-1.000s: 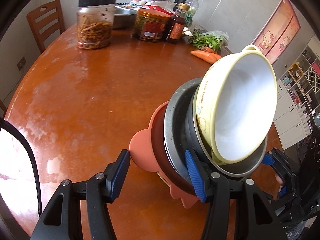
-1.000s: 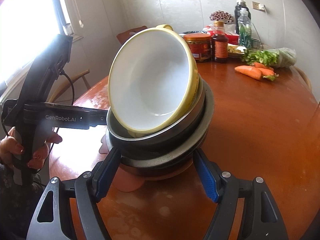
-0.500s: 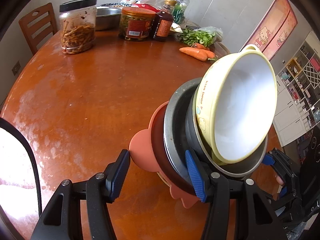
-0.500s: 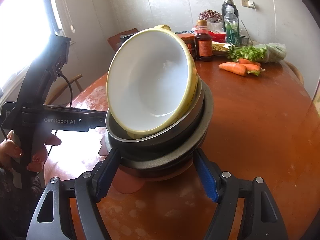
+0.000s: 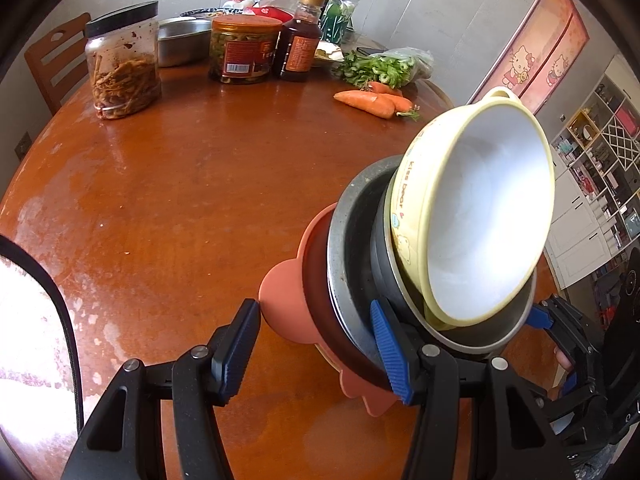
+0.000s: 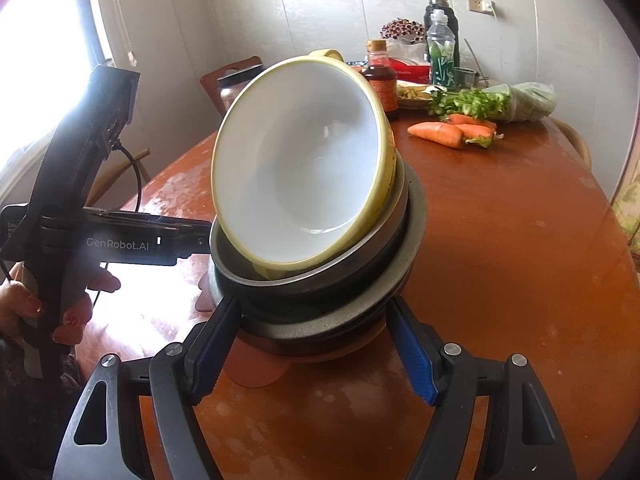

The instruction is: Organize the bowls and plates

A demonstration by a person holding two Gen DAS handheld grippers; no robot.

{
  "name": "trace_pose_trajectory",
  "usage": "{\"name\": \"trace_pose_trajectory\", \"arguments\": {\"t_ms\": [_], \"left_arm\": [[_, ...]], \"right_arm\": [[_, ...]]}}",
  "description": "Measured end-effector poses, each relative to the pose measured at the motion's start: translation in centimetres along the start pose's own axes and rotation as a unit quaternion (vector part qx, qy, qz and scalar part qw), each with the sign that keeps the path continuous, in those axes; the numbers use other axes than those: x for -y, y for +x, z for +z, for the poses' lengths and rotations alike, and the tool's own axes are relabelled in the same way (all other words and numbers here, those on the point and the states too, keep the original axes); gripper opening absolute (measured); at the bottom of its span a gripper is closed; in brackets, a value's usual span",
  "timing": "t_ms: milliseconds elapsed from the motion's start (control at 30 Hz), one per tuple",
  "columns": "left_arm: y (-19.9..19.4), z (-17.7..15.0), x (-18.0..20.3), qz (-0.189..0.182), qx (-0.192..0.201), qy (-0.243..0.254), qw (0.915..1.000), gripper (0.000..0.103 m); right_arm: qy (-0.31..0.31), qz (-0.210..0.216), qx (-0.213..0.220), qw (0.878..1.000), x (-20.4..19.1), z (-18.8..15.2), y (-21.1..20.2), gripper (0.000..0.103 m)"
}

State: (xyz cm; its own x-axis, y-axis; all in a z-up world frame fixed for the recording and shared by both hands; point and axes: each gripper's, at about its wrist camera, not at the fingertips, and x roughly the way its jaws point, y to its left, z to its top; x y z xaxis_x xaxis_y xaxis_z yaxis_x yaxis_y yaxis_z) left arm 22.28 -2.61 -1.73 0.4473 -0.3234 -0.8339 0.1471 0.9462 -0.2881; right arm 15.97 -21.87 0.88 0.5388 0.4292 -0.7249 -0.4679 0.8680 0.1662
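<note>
A tilted stack of dishes hangs above the round wooden table (image 5: 180,200). On top is a yellow bowl (image 5: 480,232) (image 6: 300,172) with a white inside. Under it lie a metal bowl (image 5: 484,340), a grey plate (image 5: 348,264), a dark plate and a pink lobed plate (image 5: 280,300). My left gripper (image 5: 316,348) is shut on the stack's rim, one pad on the pink plate's underside, the other on the grey plate's face. My right gripper (image 6: 312,356) is shut across the plates at the opposite rim. A hand (image 6: 24,312) grips the left tool.
At the table's far side stand a jar of dried strips (image 5: 124,64), a pickle jar (image 5: 244,48), a sauce bottle (image 5: 300,40) and a metal basin (image 5: 180,40). Carrots (image 5: 372,102) and bagged greens (image 5: 384,66) lie to their right. A wooden chair (image 5: 52,64) stands far left.
Both grippers have carried the stack sideways over the table; jars and carrots drift left in both views. The grips and the stack's tilt are unchanged.
</note>
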Motion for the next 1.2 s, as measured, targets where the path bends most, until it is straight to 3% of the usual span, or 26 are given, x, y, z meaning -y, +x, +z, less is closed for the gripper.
{"name": "trace_pose_trajectory", "arguments": {"t_ms": [1200], "left_arm": [[-0.02,-0.89,1.06,0.004,0.009,0.007,0.9999,0.057]], "right_arm": [[0.009,-0.023,-0.003,1.000,0.16,-0.57,-0.83,0.077]]}}
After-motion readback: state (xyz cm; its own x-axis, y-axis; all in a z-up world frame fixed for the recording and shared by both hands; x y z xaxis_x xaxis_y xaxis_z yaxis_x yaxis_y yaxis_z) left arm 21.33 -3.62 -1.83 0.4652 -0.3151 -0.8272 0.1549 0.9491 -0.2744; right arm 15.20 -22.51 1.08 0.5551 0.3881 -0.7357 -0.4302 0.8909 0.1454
